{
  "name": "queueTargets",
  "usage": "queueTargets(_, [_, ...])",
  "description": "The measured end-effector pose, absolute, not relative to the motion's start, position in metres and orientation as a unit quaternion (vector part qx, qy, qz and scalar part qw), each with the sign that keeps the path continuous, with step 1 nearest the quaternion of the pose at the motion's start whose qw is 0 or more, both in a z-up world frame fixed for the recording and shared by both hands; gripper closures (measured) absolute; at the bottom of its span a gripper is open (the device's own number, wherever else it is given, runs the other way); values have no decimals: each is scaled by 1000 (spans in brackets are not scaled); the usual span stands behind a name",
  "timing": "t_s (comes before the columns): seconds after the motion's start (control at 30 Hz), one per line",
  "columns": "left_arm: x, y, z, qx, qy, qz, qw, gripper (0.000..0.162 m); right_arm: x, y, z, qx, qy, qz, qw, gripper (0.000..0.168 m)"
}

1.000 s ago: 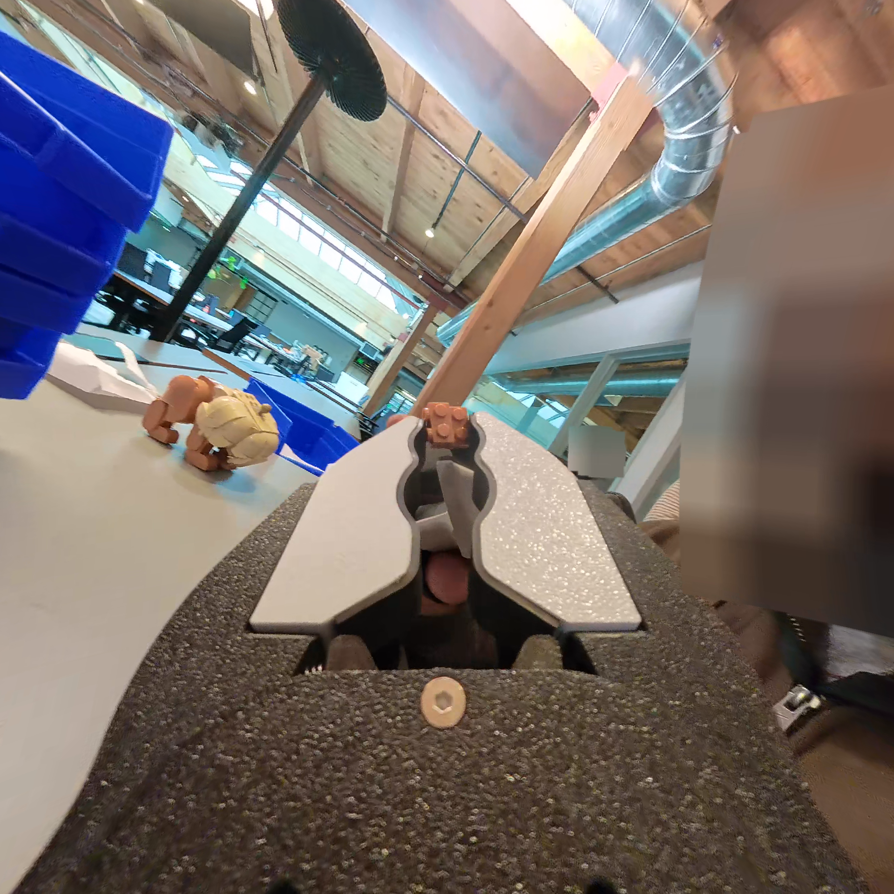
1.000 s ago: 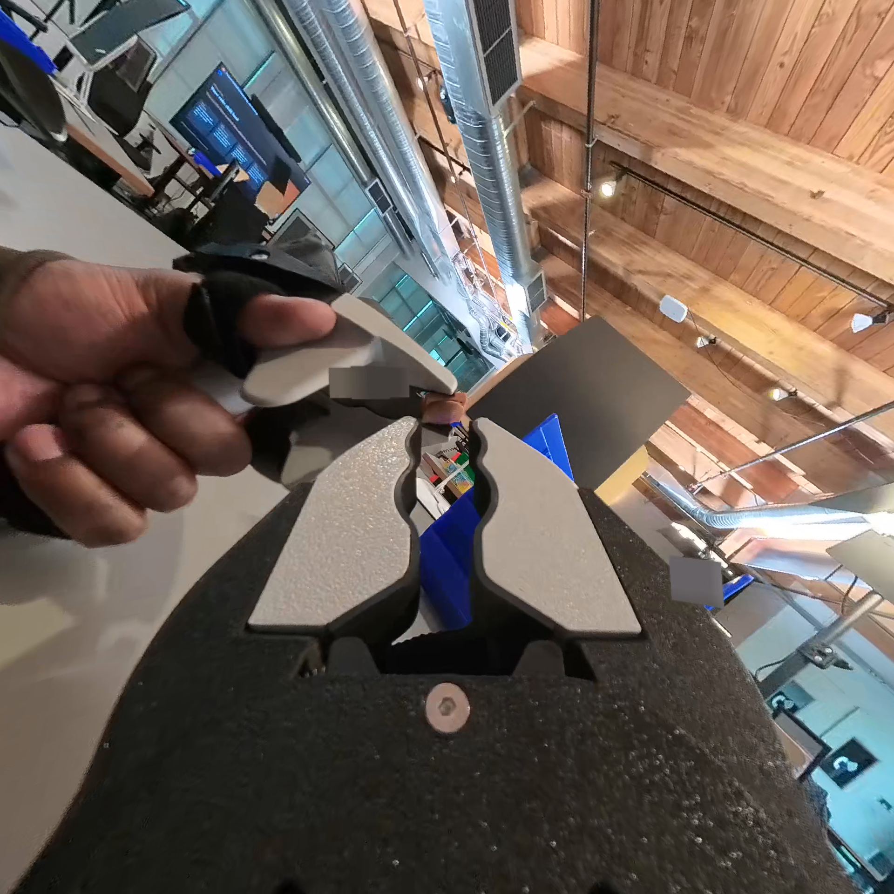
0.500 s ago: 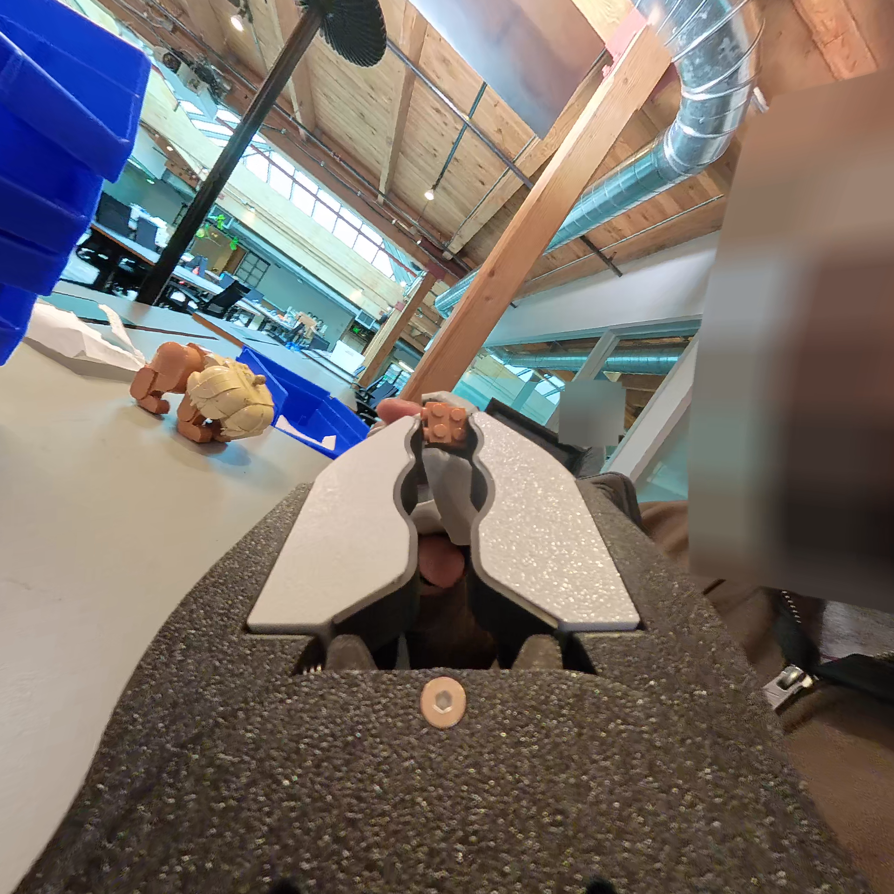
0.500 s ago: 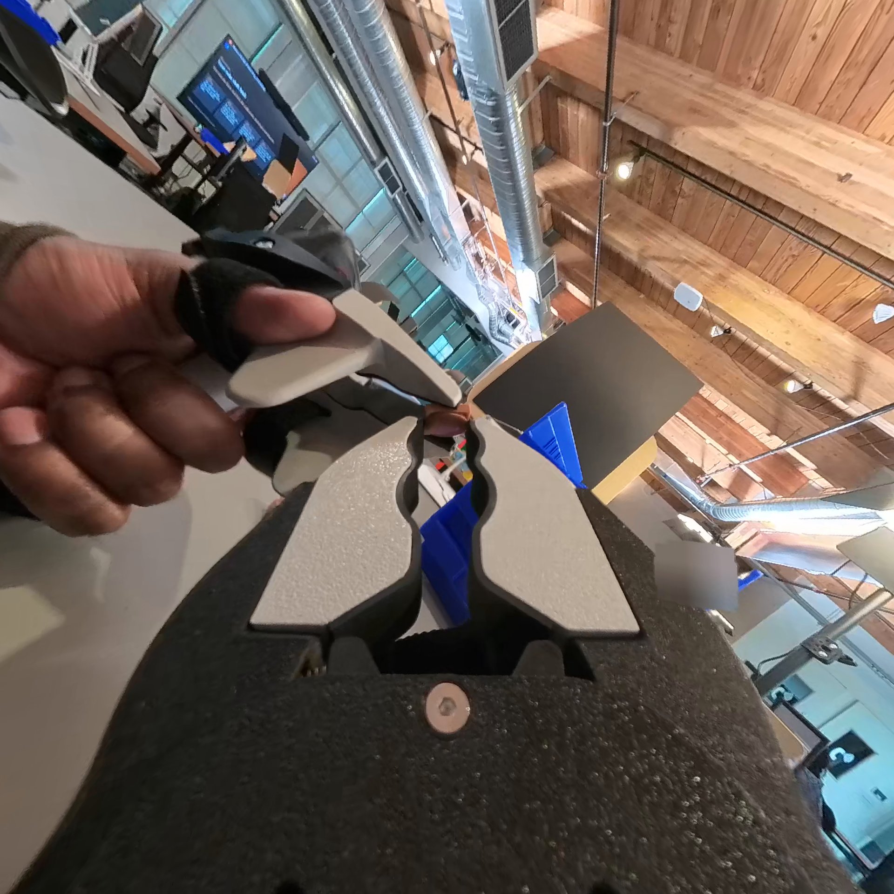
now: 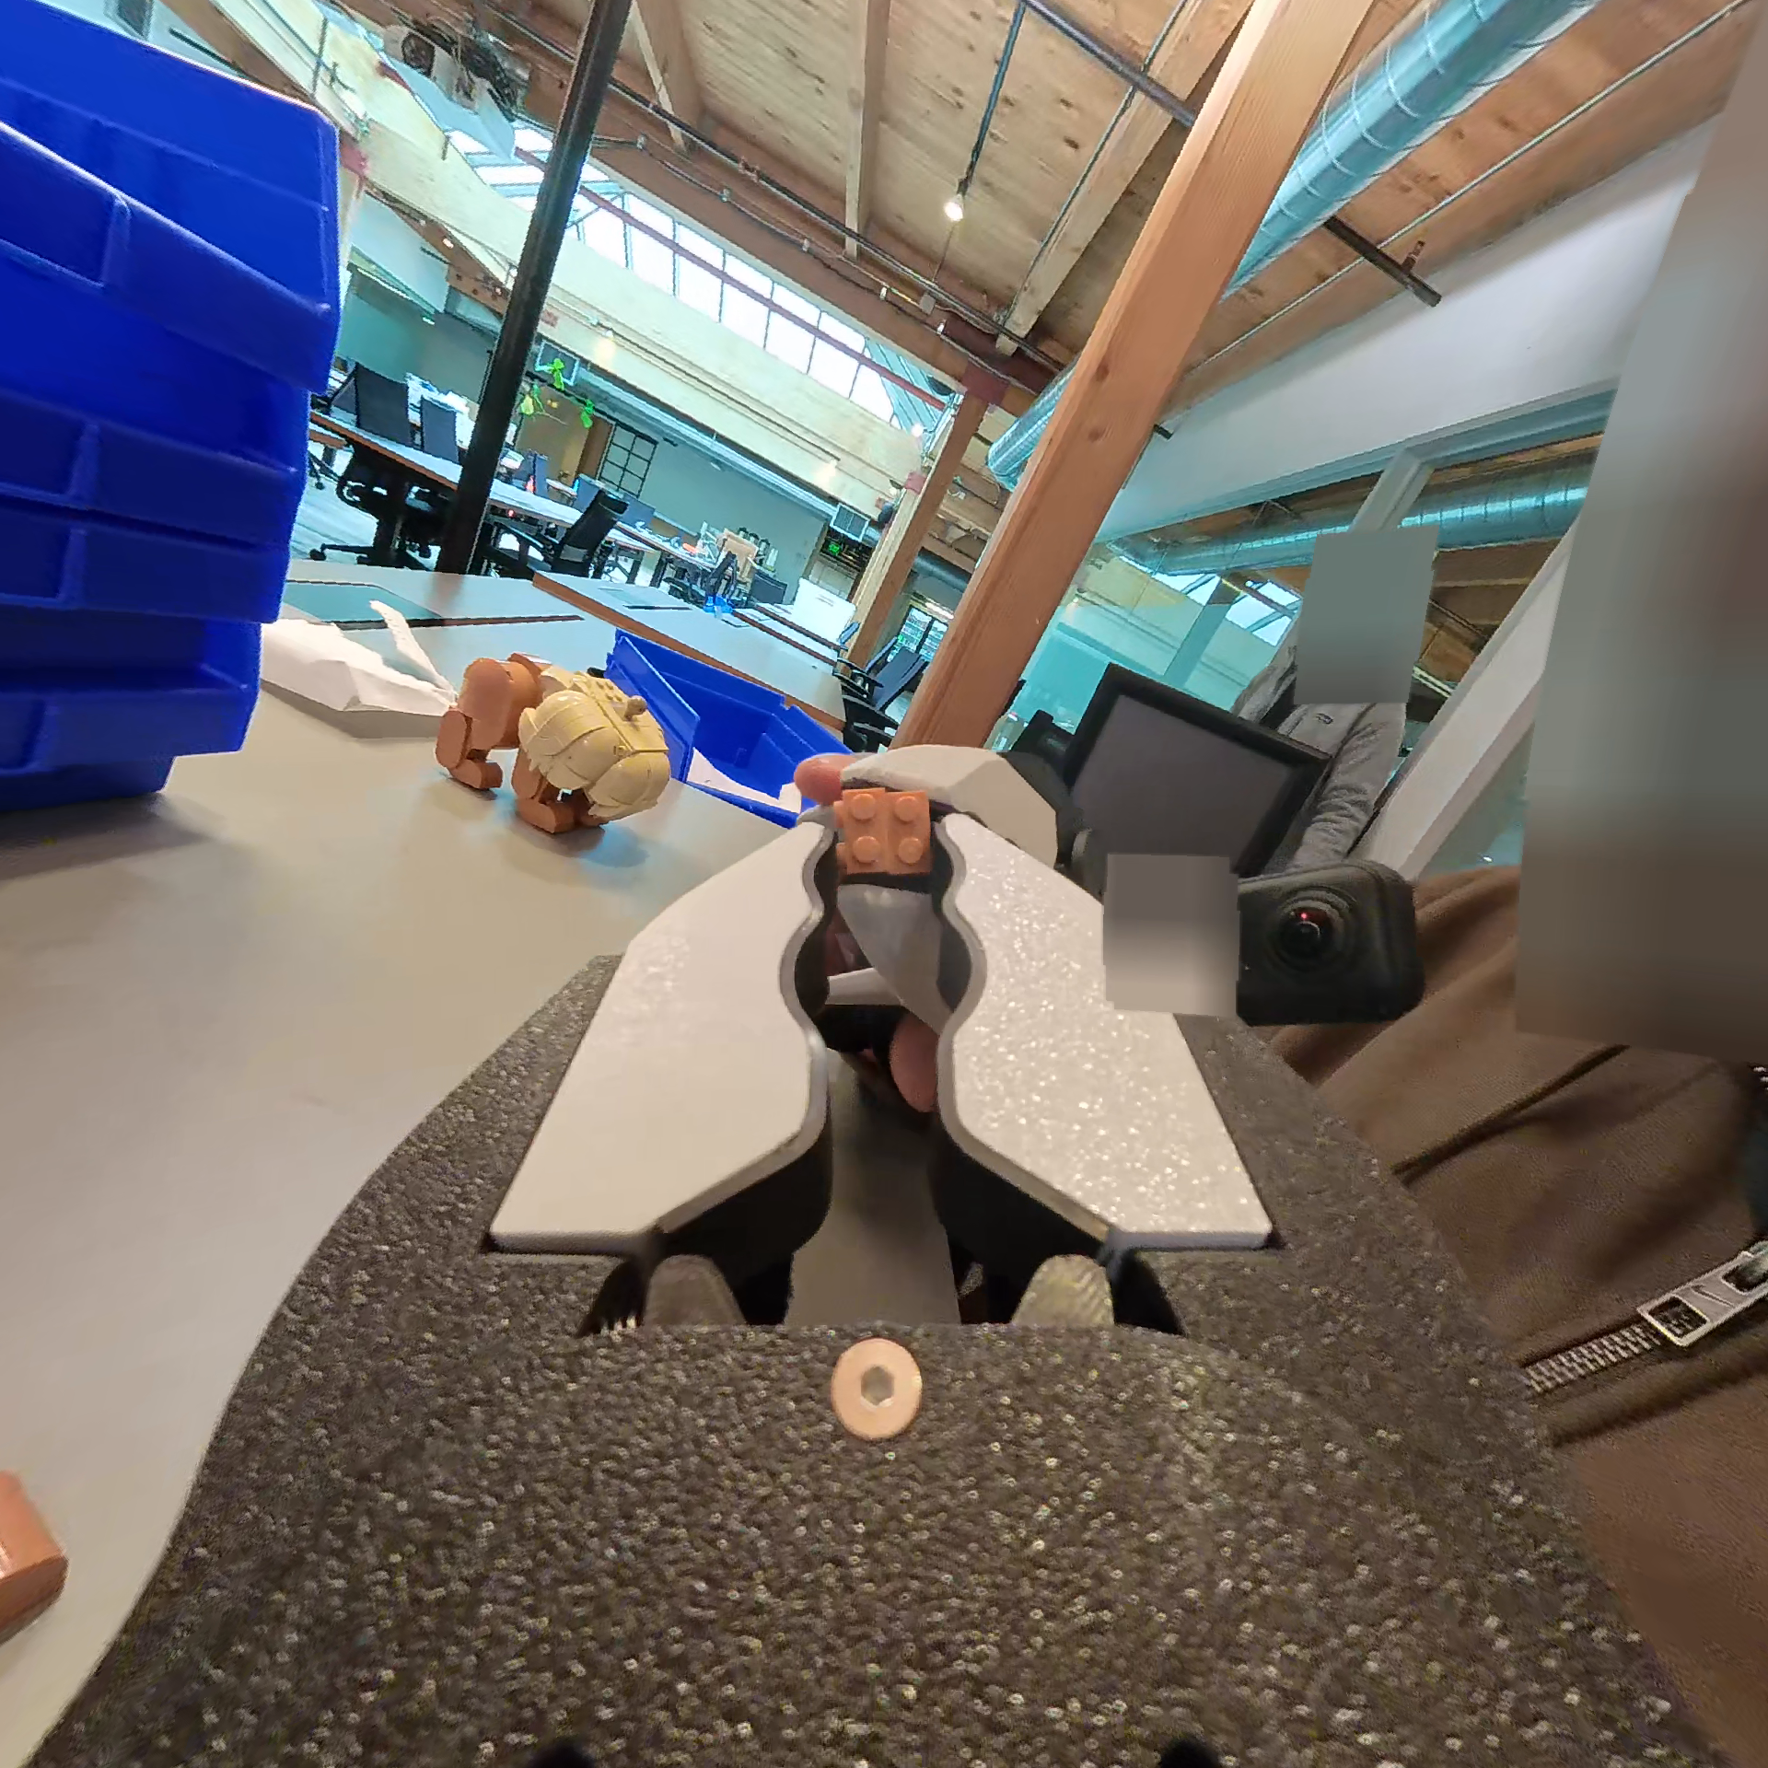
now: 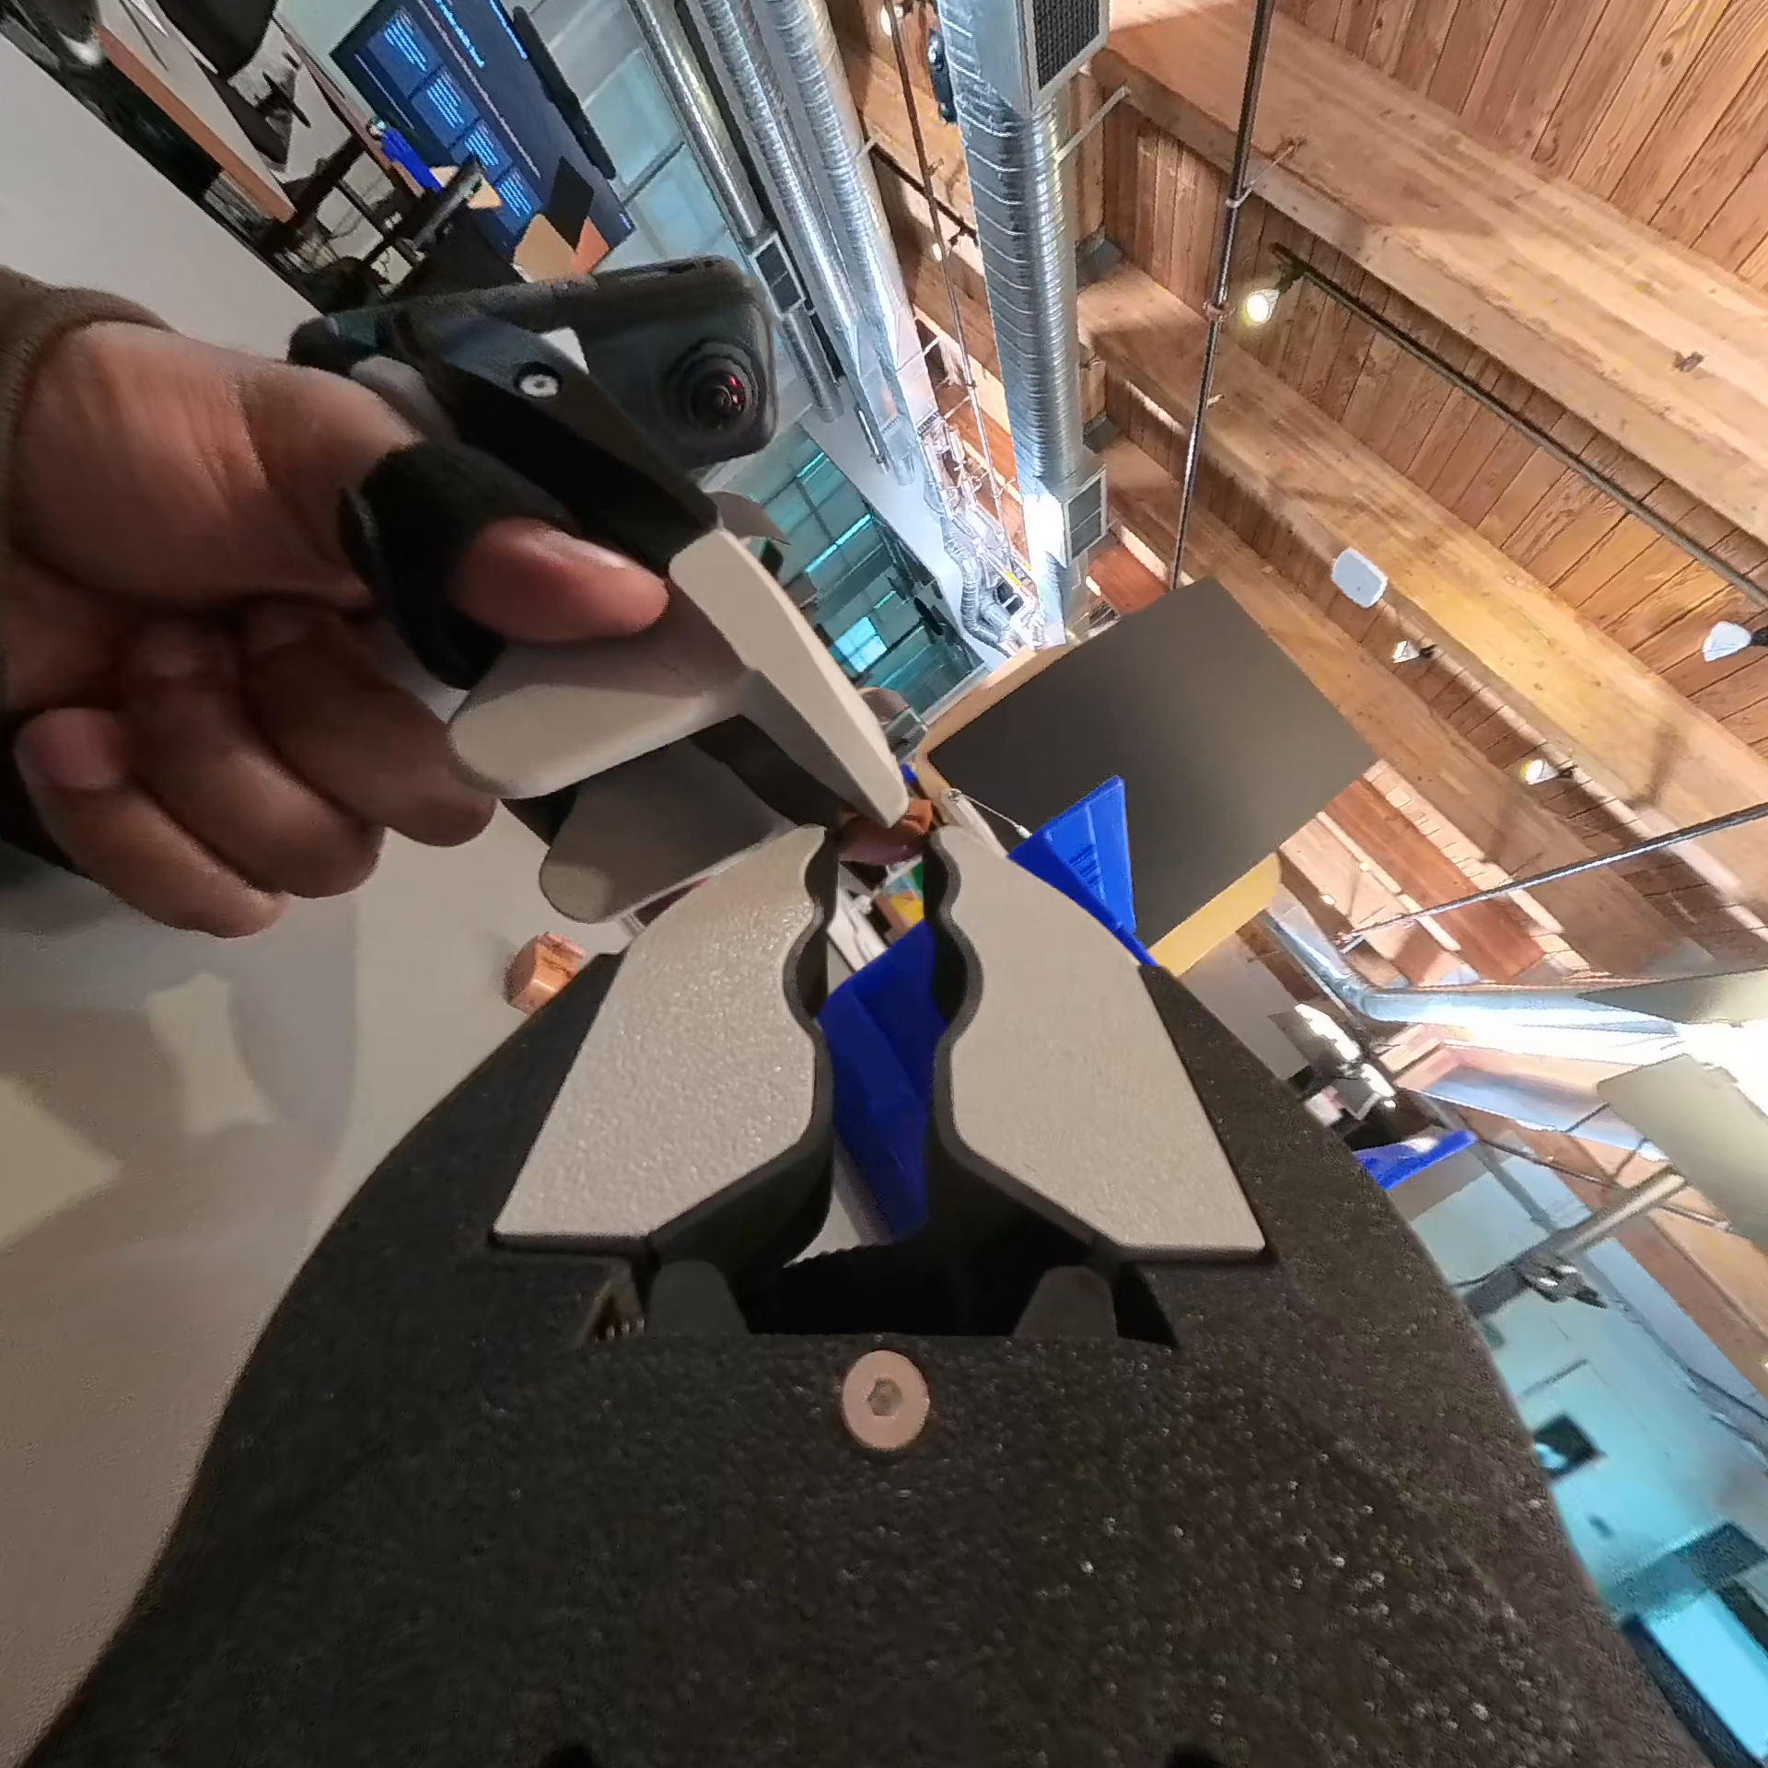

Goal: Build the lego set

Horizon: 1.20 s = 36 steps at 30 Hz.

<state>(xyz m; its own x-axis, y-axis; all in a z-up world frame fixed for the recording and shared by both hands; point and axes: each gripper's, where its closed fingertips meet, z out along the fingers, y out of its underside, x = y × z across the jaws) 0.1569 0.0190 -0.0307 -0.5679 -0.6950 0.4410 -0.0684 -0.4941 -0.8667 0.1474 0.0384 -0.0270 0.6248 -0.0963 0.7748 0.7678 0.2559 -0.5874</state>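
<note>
Wooden beams and silver ducts run overhead in a big open workshop, and below them a grey table [image 5: 191,1005] carries a stack of blue bins [image 5: 143,430], a crumpled white bag [image 5: 335,670] and a half-built tan and cream lego animal [image 5: 560,751]. Both tools are lifted off the table and meet tip to tip in the air. The left gripper [image 5: 882,847] has its jaws clamped on a small orange brick [image 5: 882,834], studs facing the camera, held only at the very tips. The right gripper [image 6: 878,842] comes in from the other side with its jaws nearly together; something small and brownish [image 6: 885,840] sits between its tips, but whether they pinch it or merely touch it is hard to tell, since the other tool's grey finger covers the spot. A bare hand [image 6: 191,622] grips the left tool in the right wrist view. A loose brown piece [image 6: 543,968] lies on the table beneath. The work looks like a mid-air joining or handover of a small part. The risk is plain: with so shallow a hold, a push that is slightly off line could twist the brick out of the tips and drop it, or the studs could fail to seat if the two parts meet tilted.
</note>
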Motion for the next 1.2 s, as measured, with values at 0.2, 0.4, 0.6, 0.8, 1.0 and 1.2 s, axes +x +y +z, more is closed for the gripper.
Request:
queueTargets(0.2, [157, 20, -32, -418, 473, -738, 238, 144, 148, 39, -28, -532, -313, -310, 723, 151])
queueTargets(0.4, [158, 22, -37, -420, 502, -706, 270, 144, 149, 41, -33, -548, -324, -296, 712, 152])
queueTargets(0.6, [157, 18, -45, -419, 533, -692, 248, 145, 148, 37, -42, -558, -364, -260, 699, 152])
queueTargets(0.8, [157, 13, -49, -416, 553, -680, 243, 145, 149, 31, -47, -578, -387, -183, 695, 152])
queueTargets(1.0, [157, 8, -52, -408, 574, -664, 250, 145, 149, 26, -50, -588, -401, -133, 689, 152])
queueTargets(1.2, [154, 10, -46, -400, 565, -677, 252, 145, 158, 18, -51, -595, -408, -99, 685, 168])
